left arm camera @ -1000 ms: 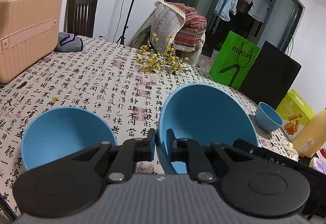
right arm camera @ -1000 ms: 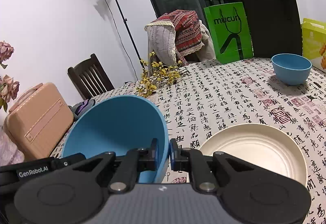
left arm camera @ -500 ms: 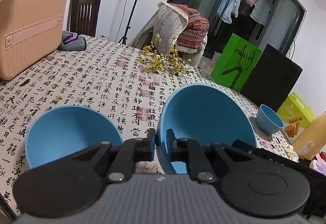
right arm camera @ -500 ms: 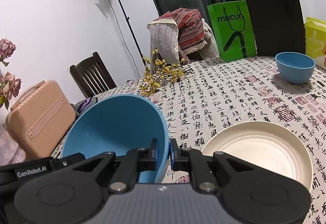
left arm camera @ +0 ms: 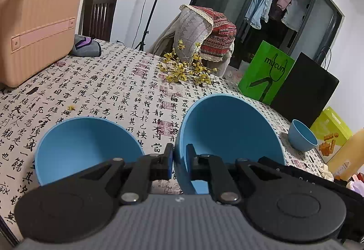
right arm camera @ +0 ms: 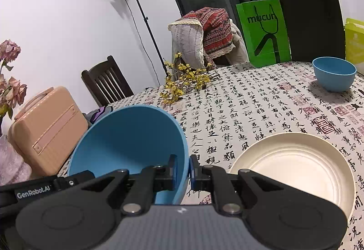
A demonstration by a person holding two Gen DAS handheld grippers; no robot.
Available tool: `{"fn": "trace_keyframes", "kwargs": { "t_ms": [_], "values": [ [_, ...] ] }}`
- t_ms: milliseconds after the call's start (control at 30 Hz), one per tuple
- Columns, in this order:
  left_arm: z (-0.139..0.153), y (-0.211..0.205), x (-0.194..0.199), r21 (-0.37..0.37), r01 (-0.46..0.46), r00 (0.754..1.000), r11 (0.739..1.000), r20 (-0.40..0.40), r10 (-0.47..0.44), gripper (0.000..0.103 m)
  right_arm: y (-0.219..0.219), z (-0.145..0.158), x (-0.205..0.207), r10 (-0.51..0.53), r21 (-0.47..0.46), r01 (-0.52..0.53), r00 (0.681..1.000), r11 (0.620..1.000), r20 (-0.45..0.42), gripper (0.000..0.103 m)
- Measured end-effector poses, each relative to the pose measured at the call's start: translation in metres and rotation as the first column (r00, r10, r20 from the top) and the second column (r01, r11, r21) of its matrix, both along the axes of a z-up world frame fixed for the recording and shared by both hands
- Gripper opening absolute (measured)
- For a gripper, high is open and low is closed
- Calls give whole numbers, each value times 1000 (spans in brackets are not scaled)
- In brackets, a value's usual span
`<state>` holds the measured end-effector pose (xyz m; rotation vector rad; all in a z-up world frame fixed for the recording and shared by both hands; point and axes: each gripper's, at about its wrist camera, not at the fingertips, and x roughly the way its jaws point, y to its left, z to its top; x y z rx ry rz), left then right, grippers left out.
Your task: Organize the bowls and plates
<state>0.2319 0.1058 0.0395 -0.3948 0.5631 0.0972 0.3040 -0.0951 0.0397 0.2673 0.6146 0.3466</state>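
The left gripper (left arm camera: 180,164) is pinching the near-left rim of a big blue bowl (left arm camera: 229,134), one finger sitting outside the wall and the other inside, the jaws closed down to the thickness of the rim. The right gripper (right arm camera: 182,173) is clamping the same bowl on its opposite edge, again with the wall running between the two fingers, so the bowl is hanging tilted between both tools above the table (right arm camera: 250,109).

In the left wrist view a second blue bowl (left arm camera: 86,147) is standing on the cloth just to the left of the held one. In the right wrist view a cream plate (right arm camera: 295,163) is lying flat on the table just right of the gripper, and a small blue bowl (right arm camera: 334,73) is sitting well apart toward the far right edge, near the bags.

A green paper bag (right arm camera: 264,31) at the far side is showing the word "mucun" in dark letters. The other gripper's body, poking in at the lower left of the right wrist view, is bearing a "GenRobot.AI" label (right arm camera: 33,192). The tablecloth is printed all over with black Chinese calligraphy and red seal stamps.
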Motion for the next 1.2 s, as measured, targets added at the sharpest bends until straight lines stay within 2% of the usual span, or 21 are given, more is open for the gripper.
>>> {"fn": "trace_keyframes", "kwargs": {
  "t_ms": [633,1200],
  "values": [
    [-4,19,-19,-18,-45,999,999,1,45,12,17,-2,-5,55,12,-55,998,998,-5,11],
    [-2,50,-36,-32,-104,994,994,17,104,12,52,2,-8,118,16,-118,993,993,-1,11]
  ]
}}
